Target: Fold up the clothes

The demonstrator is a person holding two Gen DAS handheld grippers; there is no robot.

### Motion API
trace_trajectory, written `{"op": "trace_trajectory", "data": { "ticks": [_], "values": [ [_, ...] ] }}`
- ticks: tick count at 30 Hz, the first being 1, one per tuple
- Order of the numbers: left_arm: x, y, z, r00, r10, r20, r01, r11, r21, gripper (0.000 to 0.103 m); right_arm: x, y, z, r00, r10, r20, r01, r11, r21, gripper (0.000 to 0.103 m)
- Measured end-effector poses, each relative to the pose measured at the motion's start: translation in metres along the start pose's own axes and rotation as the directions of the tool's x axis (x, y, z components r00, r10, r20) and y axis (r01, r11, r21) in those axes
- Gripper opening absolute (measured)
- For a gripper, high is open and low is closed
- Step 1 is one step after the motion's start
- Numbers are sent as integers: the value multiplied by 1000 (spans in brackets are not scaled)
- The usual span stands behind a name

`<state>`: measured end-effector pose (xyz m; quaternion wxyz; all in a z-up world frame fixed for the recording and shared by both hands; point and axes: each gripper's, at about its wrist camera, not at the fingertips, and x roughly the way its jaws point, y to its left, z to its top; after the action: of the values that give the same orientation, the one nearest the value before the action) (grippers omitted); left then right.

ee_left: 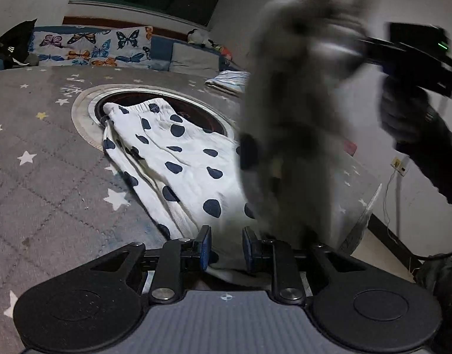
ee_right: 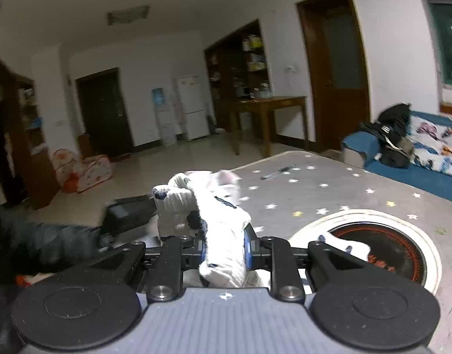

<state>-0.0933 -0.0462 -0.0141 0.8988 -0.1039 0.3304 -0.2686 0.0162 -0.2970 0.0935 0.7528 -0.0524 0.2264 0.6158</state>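
Observation:
White trousers with navy dots (ee_left: 181, 153) lie across the grey star-print table cover (ee_left: 48, 177), the elastic waistband at the far end. My left gripper (ee_left: 227, 250) is low over the near end, its blue pads shut on a fold of that fabric. One part of the garment hangs lifted and blurred (ee_left: 299, 103) from my right gripper (ee_left: 352, 47) at the upper right. In the right wrist view the right gripper (ee_right: 224, 247) is shut on a bunch of the dotted cloth (ee_right: 223, 221). The left gripper (ee_right: 150, 206) shows just behind it, held by a dark-sleeved arm.
A round dark heating plate (ee_left: 196, 112) with a pale rim sits in the table under the waistband, also seen as the plate (ee_right: 388, 250). A folded striped cloth (ee_left: 228, 79) lies at the far edge. A pen (ee_right: 279, 172) lies on the cover. A butterfly-print sofa (ee_left: 93, 47) stands behind.

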Motion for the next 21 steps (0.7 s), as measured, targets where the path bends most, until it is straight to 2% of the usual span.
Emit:
{"op": "trace_trajectory", "data": {
  "ticks": [8, 11, 15, 19, 21],
  "values": [
    [0, 16, 6, 1000, -26, 4, 26, 1000, -11, 24, 77, -80, 11, 996, -49, -79, 57, 992, 112, 21],
    [1, 22, 9, 1000, -29, -3, 29, 999, -19, 24, 105, -110, 8, 992, -62, -109, 80, 982, 168, 21],
    [5, 27, 10, 999, -34, -12, 34, 999, -30, 24, 120, -136, -9, 985, -90, -146, 122, 966, 228, 21],
    [5, 28, 10, 999, -43, -10, 43, 998, -44, 23, 135, -159, -25, 980, -111, -166, 158, 939, 305, 33],
    [4, 28, 9, 999, -42, -10, 41, 998, -47, 23, 136, -170, -31, 981, -124, -150, 169, 925, 340, 38]
  ]
}}
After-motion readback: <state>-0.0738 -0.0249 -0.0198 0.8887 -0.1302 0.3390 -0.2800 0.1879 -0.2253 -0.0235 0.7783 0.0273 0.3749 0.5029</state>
